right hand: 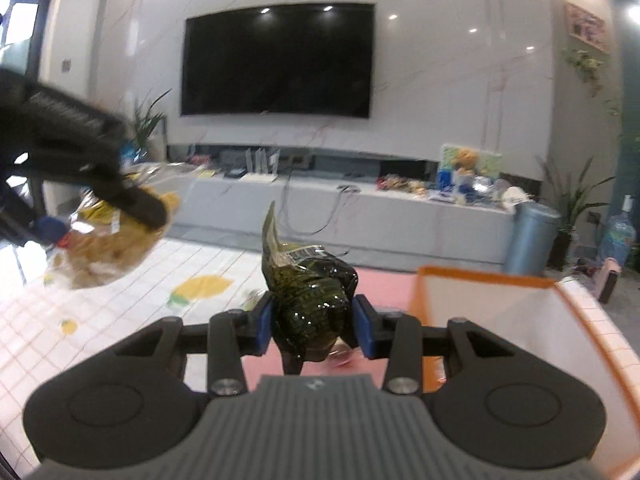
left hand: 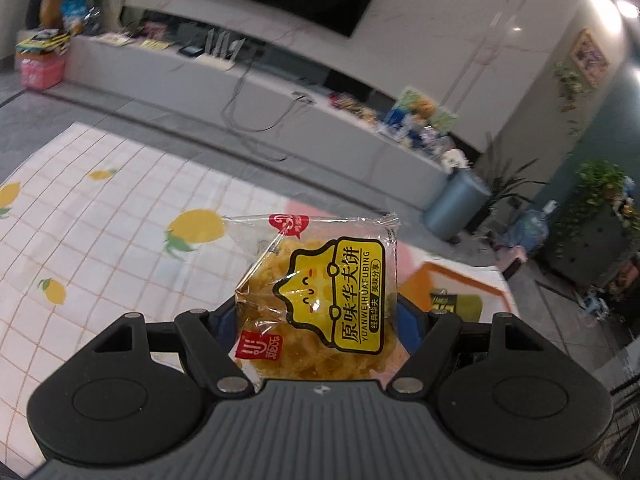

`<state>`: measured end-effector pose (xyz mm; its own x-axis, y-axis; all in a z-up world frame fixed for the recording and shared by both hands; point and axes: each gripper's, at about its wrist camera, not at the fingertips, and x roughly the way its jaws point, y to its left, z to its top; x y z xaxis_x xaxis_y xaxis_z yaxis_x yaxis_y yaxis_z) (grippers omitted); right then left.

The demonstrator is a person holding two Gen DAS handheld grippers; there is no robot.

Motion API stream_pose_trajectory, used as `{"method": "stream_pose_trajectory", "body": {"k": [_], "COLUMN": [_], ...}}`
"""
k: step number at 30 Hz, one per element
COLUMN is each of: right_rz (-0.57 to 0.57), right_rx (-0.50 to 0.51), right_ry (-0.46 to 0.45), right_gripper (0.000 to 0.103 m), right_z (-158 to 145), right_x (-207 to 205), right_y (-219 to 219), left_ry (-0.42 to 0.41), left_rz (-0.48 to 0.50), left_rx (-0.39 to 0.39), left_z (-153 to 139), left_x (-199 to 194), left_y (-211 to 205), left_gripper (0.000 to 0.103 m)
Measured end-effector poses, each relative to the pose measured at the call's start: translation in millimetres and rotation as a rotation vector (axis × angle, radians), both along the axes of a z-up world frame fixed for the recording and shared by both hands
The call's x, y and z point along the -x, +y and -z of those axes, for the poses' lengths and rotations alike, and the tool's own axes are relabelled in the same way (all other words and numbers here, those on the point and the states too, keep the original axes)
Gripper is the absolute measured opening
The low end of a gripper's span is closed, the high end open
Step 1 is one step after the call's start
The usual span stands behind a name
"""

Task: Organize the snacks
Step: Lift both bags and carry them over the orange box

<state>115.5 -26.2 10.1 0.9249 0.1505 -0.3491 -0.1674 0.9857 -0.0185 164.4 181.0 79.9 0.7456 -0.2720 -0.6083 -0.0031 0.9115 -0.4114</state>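
Observation:
A clear packet of yellow waffle cake (left hand: 320, 296) with a yellow label is up in the air, and my left gripper (left hand: 318, 316) is shut on its two sides with jaws wide. The right wrist view shows the same packet (right hand: 108, 248) blurred at the left under the left gripper (right hand: 120, 200). My right gripper (right hand: 314, 320) is shut on a crumpled dark green snack packet (right hand: 312, 300), whose blue pads (right hand: 264, 322) press it on both sides. An orange-rimmed white box (right hand: 480, 280) stands just right of that gripper. The left wrist view shows the box (left hand: 424, 272) with a dark packet (left hand: 444, 302) inside.
Below lies a white checked tablecloth with lemons (left hand: 120, 220), and a pink mat (right hand: 380, 280) beside the box. Beyond the table edge runs a long grey TV bench (right hand: 360, 208) with clutter. A blue-grey bin (right hand: 532, 236) and plants stand at the right.

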Motion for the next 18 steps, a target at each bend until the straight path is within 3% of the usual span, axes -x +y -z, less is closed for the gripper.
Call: {"method": "stream_pose_trajectory", "body": {"k": [5, 10, 18], "right_rz": [0.076, 0.137, 0.168], "right_rx": [-0.007, 0.022, -0.029], "right_ry": [-0.052, -0.091, -0.042], "right_gripper": [0.04, 0.04, 0.04], "right_z": [-28, -37, -37], "right_x": [18, 29, 1], "right_y": [-47, -95, -173], "left_ry": [-0.059, -0.072, -0.027], "left_rz": [0.067, 0.127, 0.258], "left_rx": [0.002, 0.006, -0.042], "left_z": [-21, -29, -15], "left_x": [18, 17, -8], "left_y": [-33, -75, -156], "left_gripper": [0.086, 0.086, 0.086]}}
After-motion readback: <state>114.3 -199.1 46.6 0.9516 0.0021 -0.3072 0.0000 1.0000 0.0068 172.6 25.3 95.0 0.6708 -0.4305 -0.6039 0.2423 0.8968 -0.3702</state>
